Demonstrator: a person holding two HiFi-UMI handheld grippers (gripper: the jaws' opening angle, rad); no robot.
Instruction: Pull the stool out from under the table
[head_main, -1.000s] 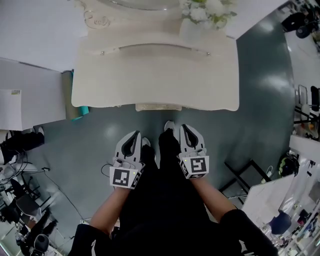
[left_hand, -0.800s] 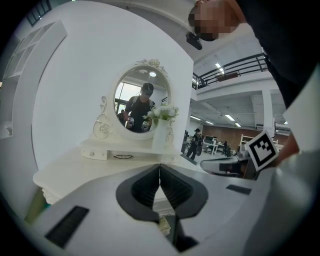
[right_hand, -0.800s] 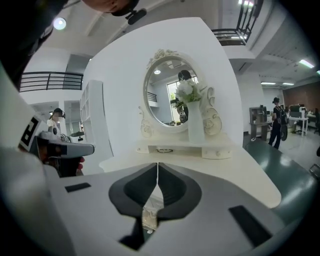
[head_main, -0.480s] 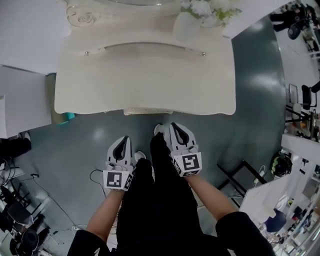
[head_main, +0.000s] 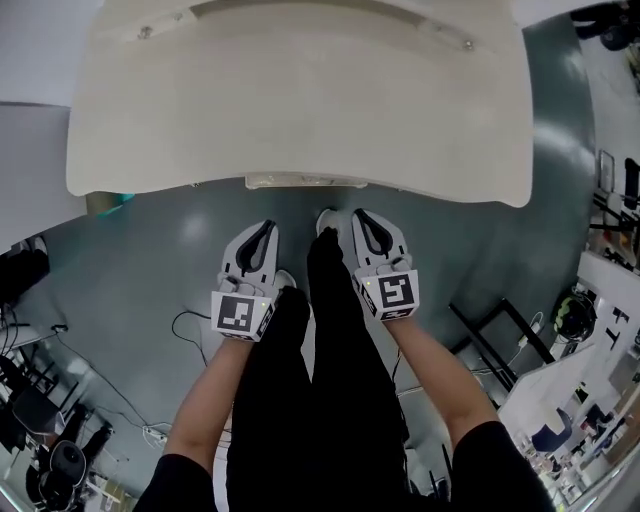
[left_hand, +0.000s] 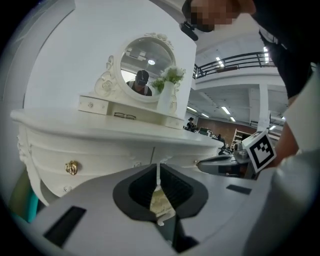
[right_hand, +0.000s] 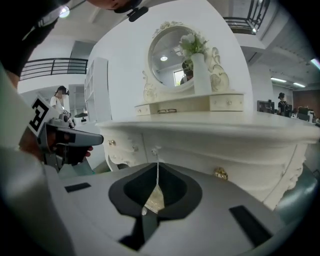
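Left gripper (head_main: 263, 227): jaws pressed together, nothing between them; its own view shows the tips meeting in one thin line.

Right gripper (head_main: 360, 215): same condition, jaws together and empty. Both are held side by side, short of the table and not touching it, tips pointing at its front.

Table (head_main: 300, 110): cream dressing table, ahead of both grippers. Head view gives only the bare top from above. Gripper views give the curved drawer fronts, with one brass knob (left_hand: 71, 168) ahead and left of the left gripper, another (right_hand: 220, 173) ahead and right of the right gripper.

Stool (head_main: 305, 182): only a narrow pale edge, tucked under the table's front rim, ahead of and between the two grippers. Head view only; neither gripper view shows it clearly.

Mirror (left_hand: 147, 67): round, ornate white frame, at the table's back, above jaw level. Gripper views only.

Vase (right_hand: 201, 75): white, with flowers, beside the mirror. Gripper views only.

Legs (head_main: 320, 400): black trousers, between the grippers. Head view only.

Floor (head_main: 150, 270): grey-green, beneath both grippers.
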